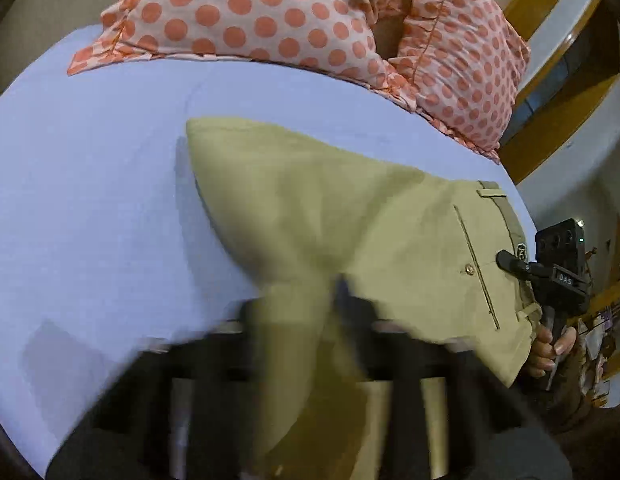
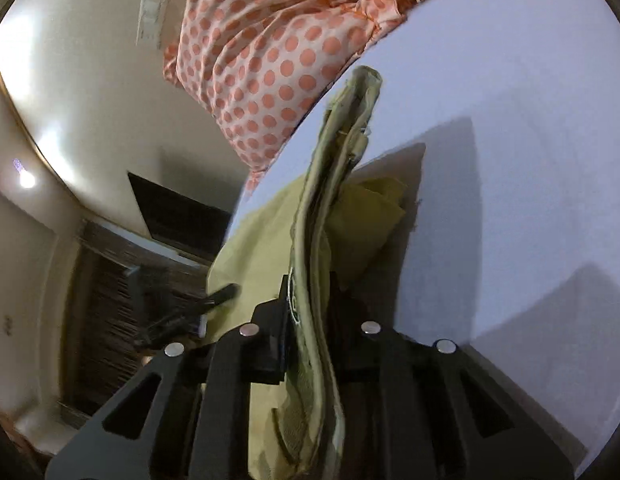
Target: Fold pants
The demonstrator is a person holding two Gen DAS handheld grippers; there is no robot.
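Broadly, a wide stretch of smooth pale-blue bed sheet [image 1: 90, 168] is lying open to the left of the khaki cotton pants [image 1: 310, 200], and two frilled pillows with orange polka dots [image 1: 270, 12] are bounding its far edge. The pants are sitting on the right part of the bed, their waistband hanging at the bed's right edge. The black left gripper [image 1: 310, 300], blurred, is pinching a bunched fold of the soft, matte cloth between its closed fingers. From there the fabric is fanning away in a long flat panel, its folded corner pointing toward the pillows. Further right, a welt pocket with a small button [image 1: 468, 268] is running along the seat. The black right gripper [image 2: 310, 292] is clamping the thick, stitched waistband [image 2: 341, 152], which is standing on edge and stretching straight away from its fingers.
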